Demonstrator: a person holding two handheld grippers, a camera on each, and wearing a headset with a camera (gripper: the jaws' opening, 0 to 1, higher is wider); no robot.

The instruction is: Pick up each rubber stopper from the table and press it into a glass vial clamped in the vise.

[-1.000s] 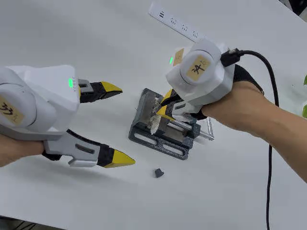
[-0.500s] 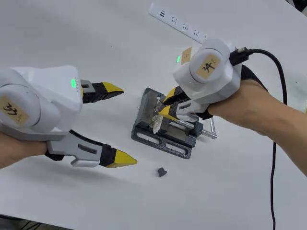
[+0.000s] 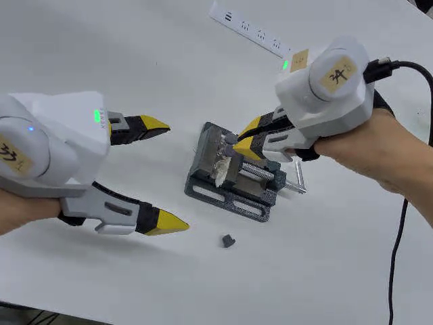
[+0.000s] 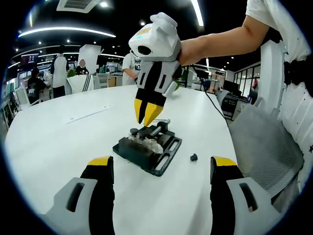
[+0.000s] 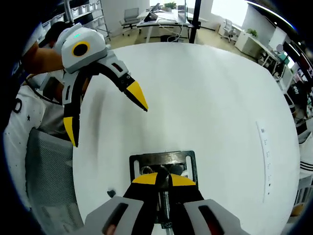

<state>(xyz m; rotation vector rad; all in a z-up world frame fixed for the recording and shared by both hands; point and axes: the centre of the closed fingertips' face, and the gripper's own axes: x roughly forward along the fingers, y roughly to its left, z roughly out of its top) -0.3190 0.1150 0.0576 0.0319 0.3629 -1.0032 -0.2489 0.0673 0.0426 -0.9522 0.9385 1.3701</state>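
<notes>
Yellow-tipped right gripper (image 3: 239, 143) tilted over vise (image 3: 229, 197), fingers closed, left gripper (image 3: 178, 176) spread wide

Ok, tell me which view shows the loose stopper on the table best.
The head view: the loose stopper lies unobstructed on the bare table beside the vise. The left gripper view shows it smaller; the right gripper view, a mere speck.

— What did your right gripper (image 4: 145, 116) just do?
— You pulled it up and back off the vise (image 4: 164, 155). Its tips are no longer down on the vial (image 3: 220, 170).
— Anything else new?
— A dark stopper (image 4: 133, 131) now shows uncovered, just below and ahead of your tips.
</notes>
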